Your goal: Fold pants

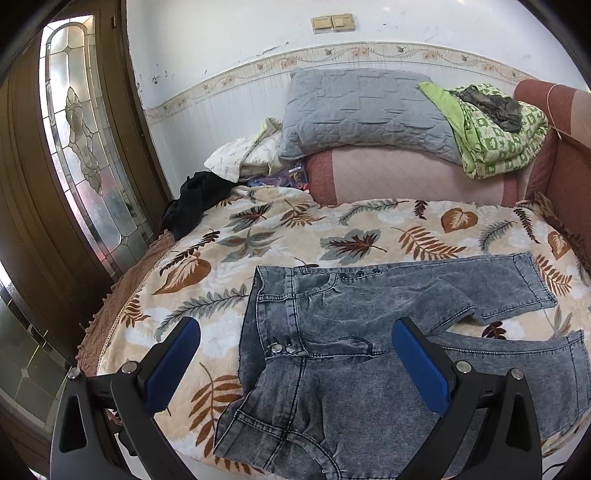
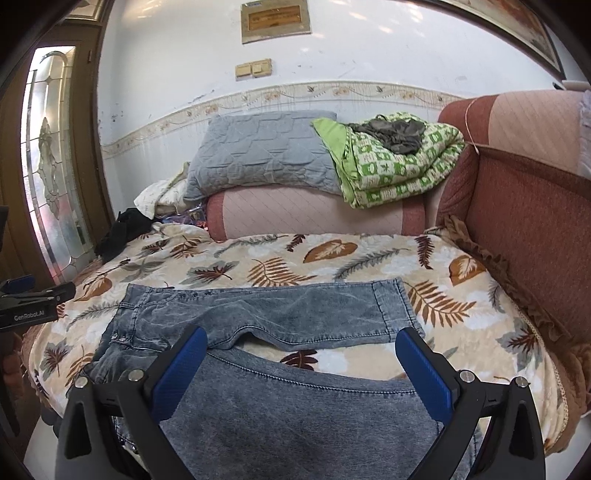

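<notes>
Blue-padded black fingers of the left claw (image 1: 295, 354) spread wide at the bottom of the left wrist view, holding nothing, poised over the waistband end of the acid-washed grey-blue denim pants (image 1: 369, 332). Those pants lie flat on the cream bedspread printed with brown and grey leaves (image 1: 258, 229), waistband toward the left side of the bed, both legs running to the right. The far leg stretches straight; the near leg angles away from it, so a wedge of bedspread shows between them. Metal snaps sit at the fly and along the far pocket edge.

From the right wrist view, the right claw (image 2: 301, 358) is likewise wide apart and empty, hovering above the near leg of the pants (image 2: 280, 406), which fills the space between its blue pads (image 2: 177, 373). The left claw (image 2: 33, 299) shows at the left edge of that view, beside the waistband.

At the head of the bed a pink and rust quilted bolster (image 1: 406, 177) carries a grey quilted pillow (image 1: 362, 114) and a folded green-and-white patterned blanket (image 1: 495, 136) with a dark rumpled cloth (image 1: 491, 103) on top. A black garment (image 1: 192, 199) lies heaped at the far left corner, near a pale floral cloth (image 1: 243, 155). A brown wooden door with leaded glass (image 1: 81, 140) stands to the left, and beige wall switches (image 1: 334, 23) sit above the bed.
</notes>
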